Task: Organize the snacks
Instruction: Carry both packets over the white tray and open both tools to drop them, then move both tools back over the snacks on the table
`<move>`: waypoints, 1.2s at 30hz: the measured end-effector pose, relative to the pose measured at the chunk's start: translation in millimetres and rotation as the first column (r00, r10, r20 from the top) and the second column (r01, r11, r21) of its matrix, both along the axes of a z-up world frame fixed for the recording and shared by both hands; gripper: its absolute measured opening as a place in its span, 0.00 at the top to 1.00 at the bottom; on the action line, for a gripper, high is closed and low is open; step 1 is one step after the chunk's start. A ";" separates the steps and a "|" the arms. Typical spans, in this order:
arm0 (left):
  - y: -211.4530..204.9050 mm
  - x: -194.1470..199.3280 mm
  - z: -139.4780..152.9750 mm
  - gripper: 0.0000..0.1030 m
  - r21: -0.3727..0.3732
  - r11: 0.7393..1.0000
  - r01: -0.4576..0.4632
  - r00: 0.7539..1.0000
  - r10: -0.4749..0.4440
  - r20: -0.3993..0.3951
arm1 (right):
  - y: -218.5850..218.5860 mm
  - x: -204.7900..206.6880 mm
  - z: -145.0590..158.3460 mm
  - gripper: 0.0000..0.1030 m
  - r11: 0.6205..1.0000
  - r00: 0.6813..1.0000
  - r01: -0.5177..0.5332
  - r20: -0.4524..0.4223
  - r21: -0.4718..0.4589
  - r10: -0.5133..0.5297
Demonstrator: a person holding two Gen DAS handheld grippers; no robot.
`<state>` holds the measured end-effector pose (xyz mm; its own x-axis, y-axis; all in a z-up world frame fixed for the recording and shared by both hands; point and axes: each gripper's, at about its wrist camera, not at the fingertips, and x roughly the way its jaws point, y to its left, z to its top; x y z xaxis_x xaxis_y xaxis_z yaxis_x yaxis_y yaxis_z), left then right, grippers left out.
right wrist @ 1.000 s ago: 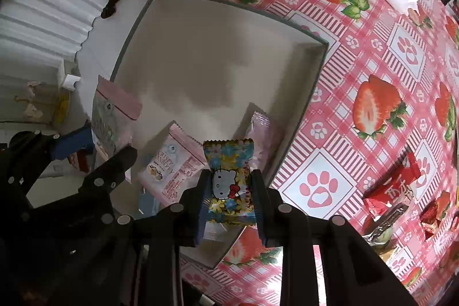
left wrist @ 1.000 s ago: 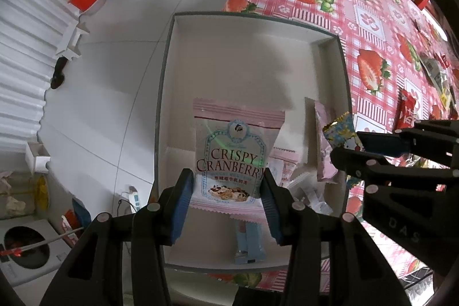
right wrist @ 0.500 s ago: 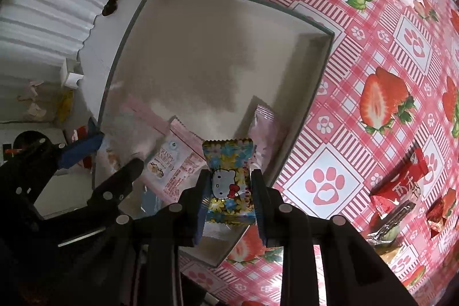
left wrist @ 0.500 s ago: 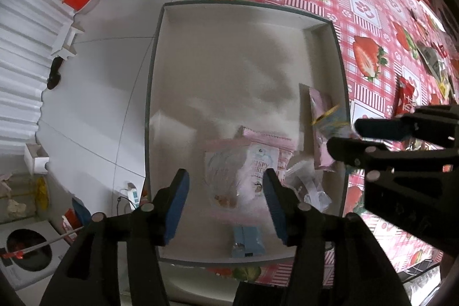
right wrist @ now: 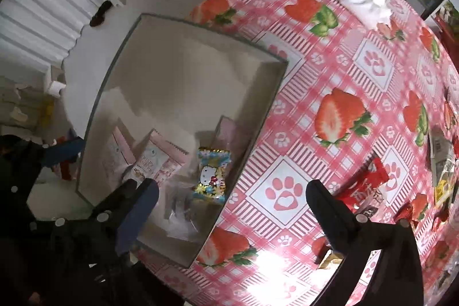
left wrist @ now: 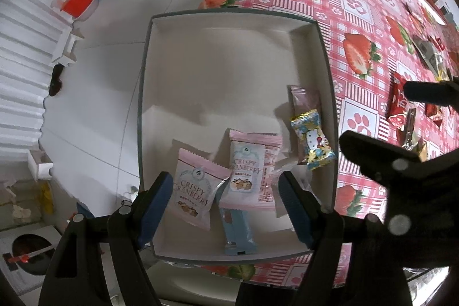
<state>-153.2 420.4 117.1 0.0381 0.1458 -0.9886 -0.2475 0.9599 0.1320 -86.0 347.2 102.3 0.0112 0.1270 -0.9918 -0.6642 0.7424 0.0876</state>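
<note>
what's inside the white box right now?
In the white box: two Crispy Cranberry packets, a blue bar, a Hello Kitty candy and a pink packet partly under it. A clear wrapper is mostly hidden.

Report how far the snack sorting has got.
Done: two Crispy Cranberry packets, a Hello Kitty candy and a blue bar lie in the box. In hand: nothing; the left gripper and right gripper have just been opening, jaws empty. Left: red wrappers and other snacks on the tablecloth.
</note>
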 end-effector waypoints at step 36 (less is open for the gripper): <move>-116.3 31.9 -11.4 0.22 -0.009 0.981 0.195 0.980 -0.195 -0.036 | -238.6 12.9 -62.9 0.00 0.824 0.821 0.524 -0.131 -0.217 -0.556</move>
<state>-121.3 304.1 105.7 0.0296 0.1336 -0.9906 -0.0508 0.9900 0.1320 -73.1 108.6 39.4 -0.1514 -0.0099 -0.9884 -0.1363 0.9906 0.0110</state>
